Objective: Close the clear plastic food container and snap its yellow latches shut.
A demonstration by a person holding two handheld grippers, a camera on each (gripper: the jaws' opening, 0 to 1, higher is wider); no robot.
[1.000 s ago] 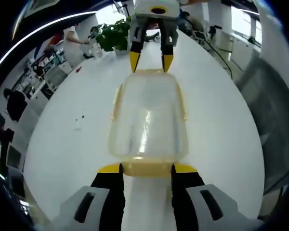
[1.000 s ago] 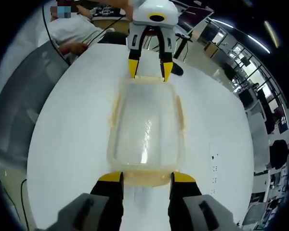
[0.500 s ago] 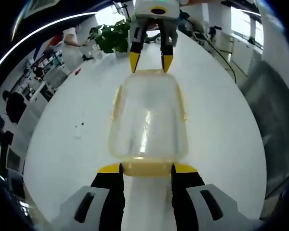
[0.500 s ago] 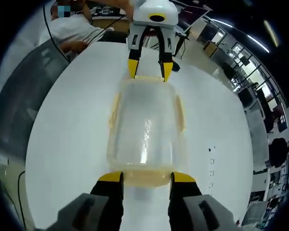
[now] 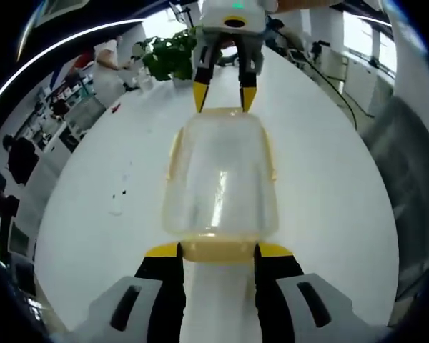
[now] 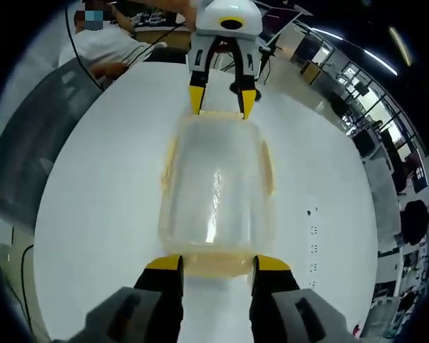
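clear plastic food container lying lid-down on the white counter, between the two grippers. left gripper, jaws apart, bracketing the yellow latch at the near end; right gripper, jaws likewise spread, at the far end. potted plant stands beyond on the counter.
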